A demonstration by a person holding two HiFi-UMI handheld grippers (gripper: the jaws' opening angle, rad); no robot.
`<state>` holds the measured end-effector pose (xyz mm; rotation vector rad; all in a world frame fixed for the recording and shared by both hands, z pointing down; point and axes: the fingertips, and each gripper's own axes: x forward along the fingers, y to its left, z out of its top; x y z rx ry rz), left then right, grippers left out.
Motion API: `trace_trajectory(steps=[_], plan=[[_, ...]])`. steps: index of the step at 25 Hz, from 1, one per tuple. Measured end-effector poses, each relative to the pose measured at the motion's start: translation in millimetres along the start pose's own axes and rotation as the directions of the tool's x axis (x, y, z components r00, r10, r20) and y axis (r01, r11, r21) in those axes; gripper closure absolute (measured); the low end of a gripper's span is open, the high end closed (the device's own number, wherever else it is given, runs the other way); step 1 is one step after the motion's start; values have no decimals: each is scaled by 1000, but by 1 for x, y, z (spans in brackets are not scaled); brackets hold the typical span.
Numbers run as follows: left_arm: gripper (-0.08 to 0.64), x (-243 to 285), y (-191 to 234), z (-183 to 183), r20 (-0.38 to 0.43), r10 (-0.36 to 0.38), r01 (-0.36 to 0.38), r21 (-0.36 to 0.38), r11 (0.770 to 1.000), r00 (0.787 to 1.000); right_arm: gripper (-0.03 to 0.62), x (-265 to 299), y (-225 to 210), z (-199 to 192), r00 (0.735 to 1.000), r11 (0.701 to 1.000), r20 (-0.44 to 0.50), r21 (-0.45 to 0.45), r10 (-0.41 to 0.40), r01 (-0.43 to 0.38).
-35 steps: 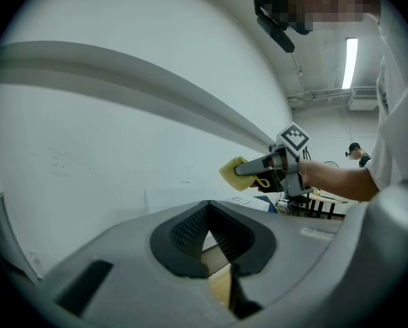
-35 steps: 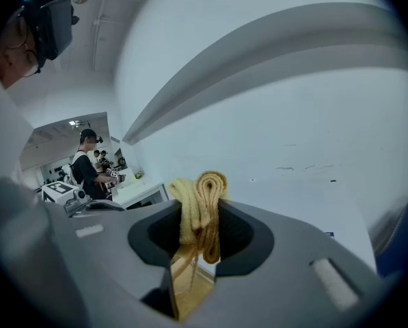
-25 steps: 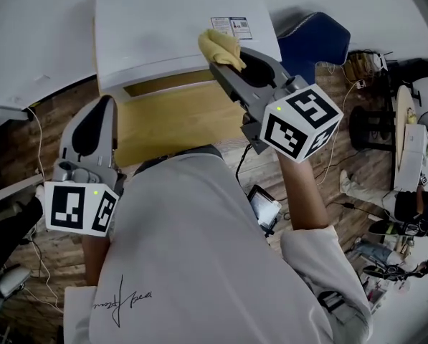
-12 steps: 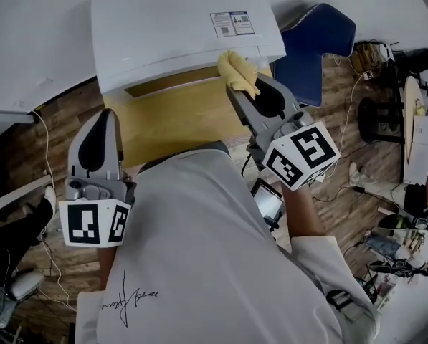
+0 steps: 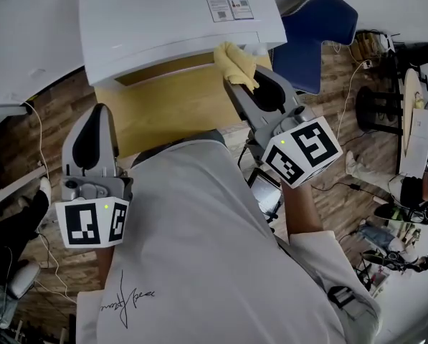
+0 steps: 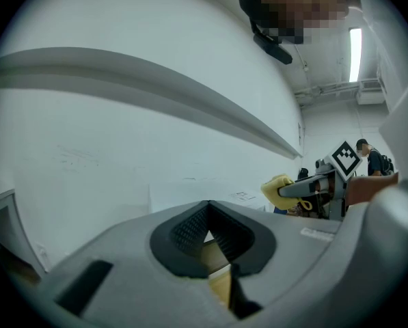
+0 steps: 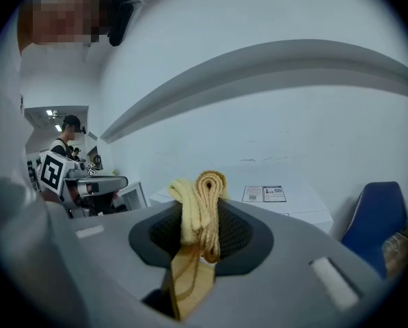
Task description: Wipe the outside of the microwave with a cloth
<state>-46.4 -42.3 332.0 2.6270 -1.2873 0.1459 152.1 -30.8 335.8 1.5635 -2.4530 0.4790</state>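
Observation:
The white microwave (image 5: 163, 20) stands on a yellow wooden table (image 5: 170, 110), with a printed label (image 5: 230, 7) on its top. My right gripper (image 5: 236, 67) is shut on a folded yellow cloth (image 5: 234, 61) at the microwave's front right edge. The cloth (image 7: 200, 207) sticks up between the jaws in the right gripper view, with the microwave (image 7: 272, 197) behind it. My left gripper (image 5: 93, 124) is shut with nothing in it, held off the table's left edge. In the left gripper view the jaws (image 6: 207, 241) meet, and the cloth (image 6: 277, 190) shows at the right.
A blue chair (image 5: 310, 38) stands right of the microwave. A white wall (image 5: 27, 27) runs behind and to the left. A tablet (image 5: 264, 196) hangs at the person's waist. Cables and gear (image 5: 386, 70) lie on the wooden floor at the right.
My right gripper has drawn the cloth from the microwave's top toward me and to the right, down to its front right edge. The left gripper has hardly moved.

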Motion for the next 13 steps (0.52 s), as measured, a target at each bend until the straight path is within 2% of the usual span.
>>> trace_trajectory(steps=[8,13], plan=[[569,4,-4,-14,-61,28,-25,43,999,998,483,0,2,-6,999,999,-49,-30,15,-16],[569,6,-5,-22,-74,33,-30,38,999,997,488,2,5,-12,997,998,-73,-48,34,-38]])
